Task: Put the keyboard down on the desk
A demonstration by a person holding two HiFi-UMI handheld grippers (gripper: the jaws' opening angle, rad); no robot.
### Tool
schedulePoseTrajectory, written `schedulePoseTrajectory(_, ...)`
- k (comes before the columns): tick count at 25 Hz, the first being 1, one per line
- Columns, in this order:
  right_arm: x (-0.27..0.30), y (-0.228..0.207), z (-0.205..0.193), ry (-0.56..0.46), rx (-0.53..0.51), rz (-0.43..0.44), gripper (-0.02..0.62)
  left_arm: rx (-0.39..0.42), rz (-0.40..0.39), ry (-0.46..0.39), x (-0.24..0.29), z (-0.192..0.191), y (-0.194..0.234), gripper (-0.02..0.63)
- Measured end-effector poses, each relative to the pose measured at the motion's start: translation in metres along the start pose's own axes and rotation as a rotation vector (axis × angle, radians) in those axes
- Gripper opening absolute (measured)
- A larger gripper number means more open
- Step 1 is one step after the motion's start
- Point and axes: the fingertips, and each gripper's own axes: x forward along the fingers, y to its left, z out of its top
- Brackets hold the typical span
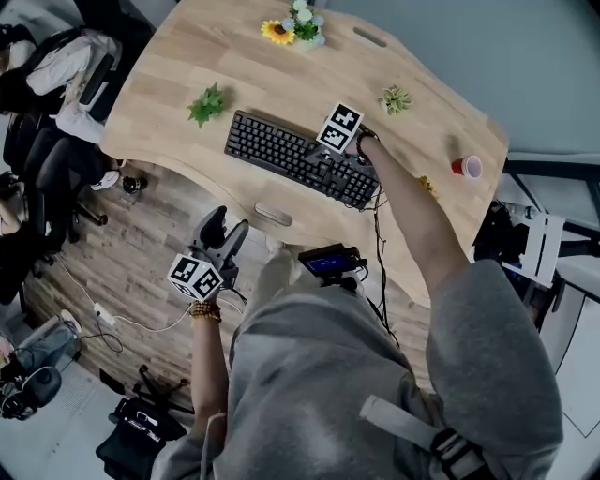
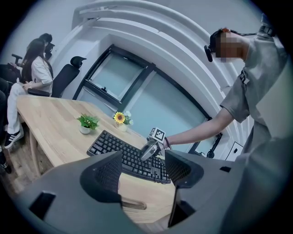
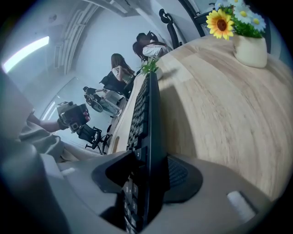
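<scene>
A black keyboard (image 1: 281, 150) lies flat on the light wooden desk (image 1: 187, 56), near its front edge. My right gripper (image 1: 323, 161) is at the keyboard's right end. In the right gripper view the keyboard (image 3: 149, 114) stands edge-on between the jaws of that gripper (image 3: 146, 176). The pad on the underside is against it and a dark gap shows on the key side, so the jaws are open around it. My left gripper (image 1: 228, 225) hangs below the desk's front edge, open and empty. In the left gripper view, that gripper (image 2: 144, 167) points at the keyboard (image 2: 119, 153).
On the desk stand a green plant (image 1: 207, 103), a sunflower vase (image 1: 298, 23), a small succulent (image 1: 395, 98) and a red cup (image 1: 467, 167). Office chairs (image 1: 37, 141) and seated people are at the left. Cables lie on the wooden floor.
</scene>
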Motion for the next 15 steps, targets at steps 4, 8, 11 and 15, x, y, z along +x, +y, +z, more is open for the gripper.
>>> schedulePoseTrajectory(4, -0.001, -0.016, -0.001, -0.001, -0.012, -0.086, 0.239, 0.003, -0.004, 0.008, 0.001, 0.001, -0.002, 0.298)
schedulePoseTrajectory(8, -0.002, -0.029, -0.002, -0.015, -0.023, -0.170, 0.272, 0.014, -0.006, 0.002, -0.001, 0.002, -0.001, 0.298)
schedulePoseTrajectory(11, -0.006, -0.036, -0.001, -0.022, -0.046, -0.246, 0.269, 0.016, -0.009, 0.000, -0.002, 0.005, -0.001, 0.298)
schedulePoseTrajectory(15, -0.011, -0.041, 0.003, -0.037, -0.068, -0.324, 0.281, 0.020, -0.012, 0.003, -0.002, 0.006, 0.000, 0.298)
